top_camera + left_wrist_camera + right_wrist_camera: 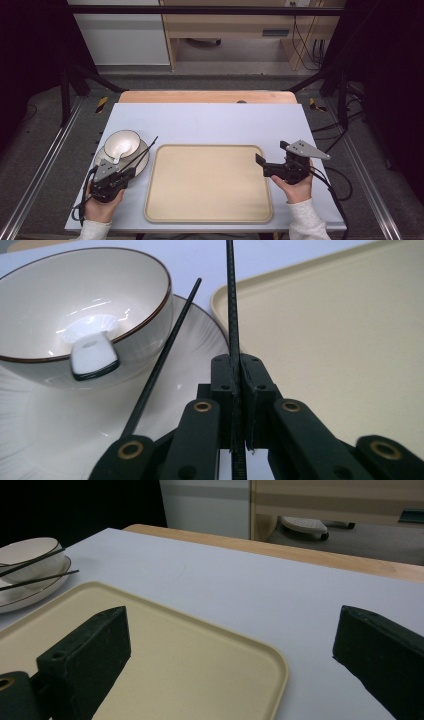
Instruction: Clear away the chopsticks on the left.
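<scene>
My left gripper (129, 174) (235, 365) is shut on a thin black chopstick (231, 305) that sticks up out of the jaws. A second black chopstick (167, 347) slants beside it over the plate; its lower end is hidden behind the gripper's links. Both chopsticks (145, 149) reach over a white plate (142, 161) (200, 335). On the plate stands a white, brown-rimmed bowl (122, 142) (75, 285) with a white spoon (92, 352) in it. My right gripper (271, 153) (230, 630) is open beside the beige tray's (209, 146) right edge, with nothing between its jaws.
The beige tray (165, 650) lies bare in the middle of the pale table top (210, 122). Plate and bowl (27, 550) sit just left of it. Beyond the table's far wooden edge (207, 96) are floor and shelving.
</scene>
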{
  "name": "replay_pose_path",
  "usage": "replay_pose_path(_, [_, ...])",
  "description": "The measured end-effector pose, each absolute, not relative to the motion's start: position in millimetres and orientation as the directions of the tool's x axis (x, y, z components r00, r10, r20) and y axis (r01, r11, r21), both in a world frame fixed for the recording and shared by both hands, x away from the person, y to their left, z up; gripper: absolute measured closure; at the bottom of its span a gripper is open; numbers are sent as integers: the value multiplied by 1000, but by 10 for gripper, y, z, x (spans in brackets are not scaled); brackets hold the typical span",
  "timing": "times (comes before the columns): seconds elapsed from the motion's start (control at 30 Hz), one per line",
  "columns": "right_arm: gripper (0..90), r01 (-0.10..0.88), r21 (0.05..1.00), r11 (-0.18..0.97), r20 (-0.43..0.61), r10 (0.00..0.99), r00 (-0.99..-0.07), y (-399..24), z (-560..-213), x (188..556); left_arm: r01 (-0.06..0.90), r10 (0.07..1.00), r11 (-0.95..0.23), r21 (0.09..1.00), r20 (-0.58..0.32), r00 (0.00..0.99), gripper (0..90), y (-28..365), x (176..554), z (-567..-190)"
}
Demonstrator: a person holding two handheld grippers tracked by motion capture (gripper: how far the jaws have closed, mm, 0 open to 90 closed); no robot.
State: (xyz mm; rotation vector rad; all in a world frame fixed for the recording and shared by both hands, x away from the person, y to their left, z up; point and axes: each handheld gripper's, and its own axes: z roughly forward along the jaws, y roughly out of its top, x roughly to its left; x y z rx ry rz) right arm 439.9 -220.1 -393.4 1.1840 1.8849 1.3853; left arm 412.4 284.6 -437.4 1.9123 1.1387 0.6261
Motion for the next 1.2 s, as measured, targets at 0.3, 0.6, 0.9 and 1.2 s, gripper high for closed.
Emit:
replay_pose_path(0.3, [21,349,932,95,91,871,-482,-2224,-3940,4403,467,886,-253,847,9,464,850,2634,4026,-4341])
replay_pose_path(0.6, [21,346,933,96,89,872,-482,-2226,-3937,4399,477,904,-210,854,-16,427,850,2416,3949,-4360])
replay_pose_path(0.9, [22,344,935,92,91,872,-481,-2236,-3925,4391,474,928,-195,859,6,372,851,2245,3889,-4363])
replay_pose_path(1.2, [23,344,936,76,110,864,-492,-2242,-3907,4374,478,950,-136,868,-23,313,851,2044,3837,-4397])
